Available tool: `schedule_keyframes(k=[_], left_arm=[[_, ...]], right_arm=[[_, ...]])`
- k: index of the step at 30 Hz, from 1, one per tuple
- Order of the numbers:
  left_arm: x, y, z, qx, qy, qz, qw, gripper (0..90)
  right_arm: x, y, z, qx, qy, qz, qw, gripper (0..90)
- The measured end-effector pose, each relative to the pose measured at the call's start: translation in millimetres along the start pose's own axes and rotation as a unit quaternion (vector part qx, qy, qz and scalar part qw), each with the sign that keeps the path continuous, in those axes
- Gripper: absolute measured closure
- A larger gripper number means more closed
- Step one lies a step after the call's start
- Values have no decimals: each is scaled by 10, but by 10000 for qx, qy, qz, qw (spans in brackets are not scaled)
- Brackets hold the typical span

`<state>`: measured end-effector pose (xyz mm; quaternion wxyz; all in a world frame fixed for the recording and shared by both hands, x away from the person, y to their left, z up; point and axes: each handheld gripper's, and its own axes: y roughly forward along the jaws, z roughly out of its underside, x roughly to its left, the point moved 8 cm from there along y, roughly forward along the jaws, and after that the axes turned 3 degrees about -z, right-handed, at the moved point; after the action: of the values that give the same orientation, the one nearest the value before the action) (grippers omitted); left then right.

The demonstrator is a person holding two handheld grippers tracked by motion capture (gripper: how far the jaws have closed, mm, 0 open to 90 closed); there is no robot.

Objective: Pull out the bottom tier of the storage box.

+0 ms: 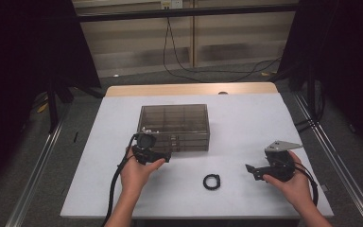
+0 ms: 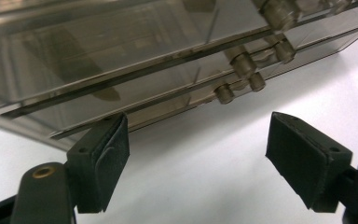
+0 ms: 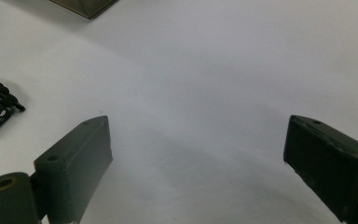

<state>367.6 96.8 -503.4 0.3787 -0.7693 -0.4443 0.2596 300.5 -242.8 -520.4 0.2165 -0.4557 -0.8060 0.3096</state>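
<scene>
My left claw point(image 2: 198, 154), jaws wide and empty, faces the smoky drawer box point(image 1: 174, 126) at 12 o'clock, its knobs point(image 2: 224, 92) next to grip; my right claw point(image 3: 200, 170) idles wide beside the black ring point(image 1: 211, 181).

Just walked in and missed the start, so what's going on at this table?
A person holds tongs in each hand over a white table. The left tongs, jaws apart with nothing between them, sit at the front of a smoky clear drawer box, near its small knobs. The right tongs are open over bare table, beside a black ring.
</scene>
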Motion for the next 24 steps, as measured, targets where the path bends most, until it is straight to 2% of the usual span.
schedule_keyframes(k=[8,18,22,24], left_arm=[[-54,68,-14,92,35,-37,9999,225],[-147,127,-50,126,-170,-96,9997,266],[-172,139,-55,77,-253,-183,9995,263],[-183,145,-49,17,-297,-293,9991,266]], right_arm=[[3,-2,-1,6,-4,0,10000,72],[9,2,-4,-2,-16,-10,10000,75],[14,-3,-7,-17,-11,-32,10000,75],[15,-5,-11,-29,9,-40,10000,76]])
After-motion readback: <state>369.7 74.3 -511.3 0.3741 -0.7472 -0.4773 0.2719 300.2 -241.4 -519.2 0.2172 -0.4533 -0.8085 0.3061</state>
